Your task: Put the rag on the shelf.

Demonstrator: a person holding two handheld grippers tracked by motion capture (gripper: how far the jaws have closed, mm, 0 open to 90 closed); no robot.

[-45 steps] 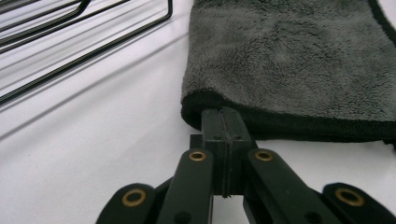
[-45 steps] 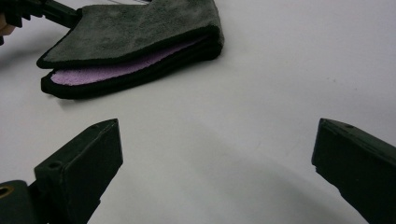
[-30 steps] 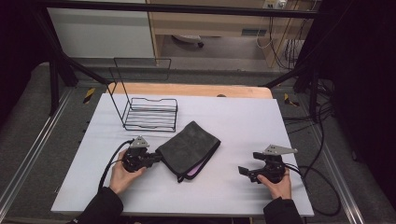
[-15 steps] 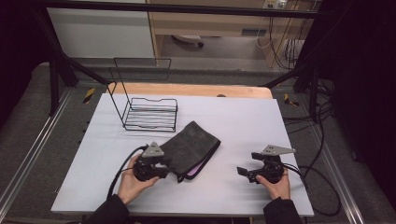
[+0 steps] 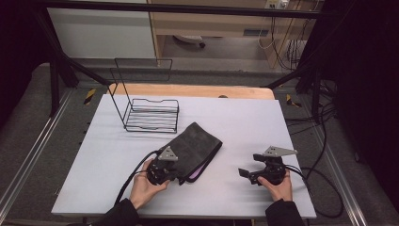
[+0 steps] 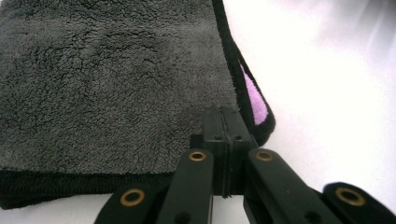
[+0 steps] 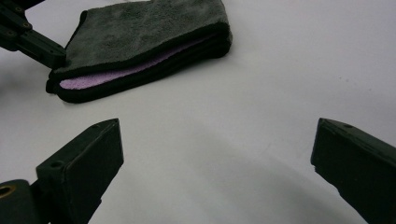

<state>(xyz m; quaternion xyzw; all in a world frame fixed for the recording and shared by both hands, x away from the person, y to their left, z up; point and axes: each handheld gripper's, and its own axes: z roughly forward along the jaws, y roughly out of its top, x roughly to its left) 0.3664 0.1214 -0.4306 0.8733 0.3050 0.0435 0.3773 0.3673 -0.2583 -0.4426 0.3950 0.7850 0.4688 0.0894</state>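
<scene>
Two tongs [image 5: 176, 175] [image 5: 245, 175], one folded cloth [image 5: 195, 146], one rack [image 5: 153, 115].

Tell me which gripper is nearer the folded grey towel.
Left. The left gripper is at the folded grey towel's near corner, its fingers closed there; the right gripper rests open on the table, apart from it.

A fluffy grey cloth towel [image 5: 195, 150] with a pink inner face is seen, laid on a smooth, matt white tabletop [image 5: 244, 122]; the rack [image 5: 151, 114] is made of thin black wire.
</scene>
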